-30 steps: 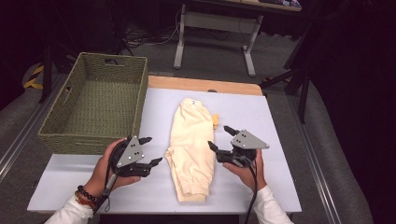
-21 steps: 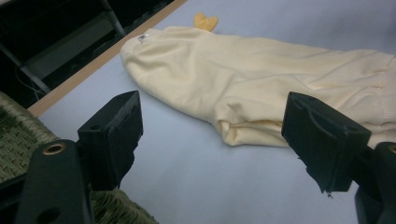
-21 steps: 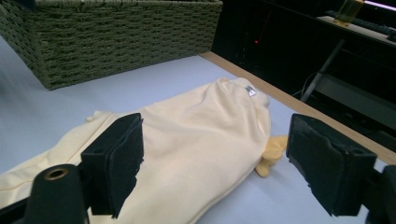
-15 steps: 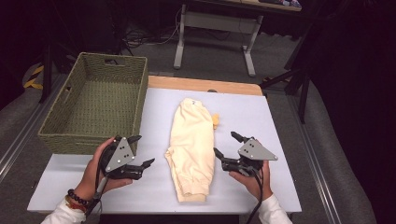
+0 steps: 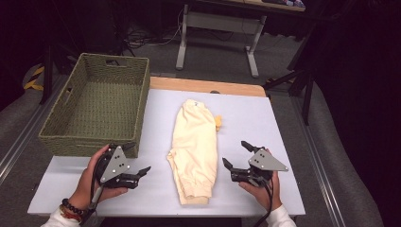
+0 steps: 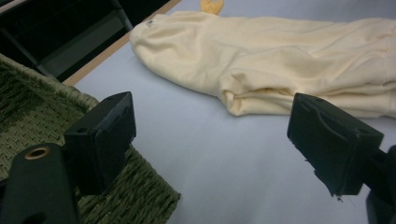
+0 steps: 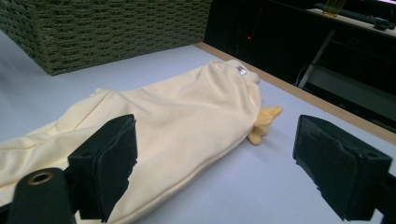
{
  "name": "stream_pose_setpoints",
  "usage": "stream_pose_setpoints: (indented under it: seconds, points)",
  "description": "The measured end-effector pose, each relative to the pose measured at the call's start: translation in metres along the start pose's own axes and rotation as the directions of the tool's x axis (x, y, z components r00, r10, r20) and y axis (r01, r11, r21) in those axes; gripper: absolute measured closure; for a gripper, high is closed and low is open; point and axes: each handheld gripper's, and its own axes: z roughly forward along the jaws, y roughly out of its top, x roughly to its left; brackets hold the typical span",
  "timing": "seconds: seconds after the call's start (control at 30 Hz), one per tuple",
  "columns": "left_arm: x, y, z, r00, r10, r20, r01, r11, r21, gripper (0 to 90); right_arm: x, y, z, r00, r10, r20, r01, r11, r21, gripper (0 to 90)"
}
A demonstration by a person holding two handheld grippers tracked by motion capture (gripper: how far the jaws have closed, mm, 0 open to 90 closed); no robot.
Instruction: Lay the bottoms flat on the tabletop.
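A cream-yellow garment (image 5: pixel 195 146) lies folded lengthwise in the middle of the white table (image 5: pixel 265 118), its tag end far from me. My left gripper (image 5: pixel 137 158) rests near the front edge, left of the garment and apart from it. Its jaws have just been opening and hold nothing. My right gripper (image 5: pixel 236 153) sits right of the garment, also apart from it; its jaws have just been opening too, with nothing between them. In the left gripper view the garment (image 6: pixel 289 60) lies ahead of the open gripper (image 6: pixel 210 140). In the right gripper view the garment (image 7: pixel 177 116) lies ahead of the open gripper (image 7: pixel 215 154).
A green woven basket (image 5: pixel 90 144) stands at the table's left, close to my left hand. A small yellow piece (image 5: pixel 218 122) peeks out beside the garment's right side. A wooden strip (image 5: pixel 208 86) borders the far table edge, with a desk frame (image 5: pixel 215 28) behind it.
Both hands have drawn back toward the near edge and away from the garment, the left going left and the right going right. Both pairs of jaws stand wider.
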Motion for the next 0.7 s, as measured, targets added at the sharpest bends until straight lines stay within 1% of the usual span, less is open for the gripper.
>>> stream_pose_setpoints:
  seconds: [0.13,0.23,0.27,0.3,0.33,0.4,0.43,0.47,0.5,0.53,0.6,0.63,0.7]
  points:
    - [0.000,-0.006,-0.003,0.9999,-0.013,0.007,0.013,0.9999,-0.005,16.8,-0.002,-0.011,-0.005,0.9996,0.025,0.014,-0.025,1.000,-0.005,11.8]
    - [0.000,-0.012,-0.006,0.9993,-0.035,0.014,0.035,0.9994,-0.004,16.5,-0.003,-0.020,-0.009,0.9995,0.030,0.008,-0.030,0.999,0.014,9.8]
    - [0.000,-0.015,-0.007,0.9990,-0.043,0.010,0.043,0.9991,0.003,16.5,-0.004,-0.022,-0.009,0.9994,0.034,0.005,-0.034,0.999,0.018,9.7]
    - [-0.001,-0.018,-0.007,0.9988,-0.048,0.006,0.048,0.9988,0.006,16.5,-0.005,-0.024,-0.010,0.9992,0.038,0.010,-0.039,0.999,0.020,9.7]
    - [-0.002,-0.023,-0.008,0.9980,-0.062,0.009,0.062,0.9980,0.012,15.9,-0.005,-0.026,-0.010,0.9991,0.040,0.016,-0.040,0.999,0.023,9.8]
    - [-0.003,-0.028,-0.009,0.9980,-0.063,-0.002,0.063,0.9976,0.029,15.1,-0.004,-0.029,-0.009,0.9994,0.018,0.031,-0.019,0.999,0.039,10.0]
    - [-0.004,-0.030,-0.010,0.9977,-0.067,-0.001,0.067,0.9973,0.029,14.1,-0.002,-0.031,-0.009,0.9993,0.000,0.036,-0.001,0.999,0.049,10.0]
    - [-0.004,-0.032,-0.011,0.9970,-0.078,-0.001,0.078,0.9965,0.029,14.1,-0.002,-0.031,-0.009,0.9993,0.000,0.036,-0.001,0.999,0.049,10.0]
    - [-0.005,-0.034,-0.013,0.9964,-0.084,-0.010,0.085,0.9959,0.032,13.8,-0.001,-0.032,-0.009,0.9992,-0.011,0.039,0.009,0.998,0.058,10.0]
    - [-0.006,-0.038,-0.015,0.9967,-0.081,-0.007,0.081,0.9961,0.036,13.6,0.001,-0.033,-0.008,0.9991,-0.020,0.038,0.017,0.998,0.064,10.1]
    - [-0.008,-0.042,-0.018,0.9952,-0.098,0.004,0.097,0.9948,0.029,13.9,0.005,-0.036,-0.007,0.9988,-0.039,0.030,0.036,0.996,0.082,10.2]
    - [-0.009,-0.044,-0.020,0.9938,-0.111,0.009,0.111,0.9935,0.026,13.9,0.006,-0.036,-0.006,0.9989,-0.040,0.025,0.038,0.996,0.085,10.3]
    - [-0.010,-0.046,-0.021,0.9937,-0.111,0.012,0.111,0.9934,0.031,13.7,0.007,-0.037,-0.006,0.9989,-0.042,0.021,0.040,0.995,0.087,10.3]
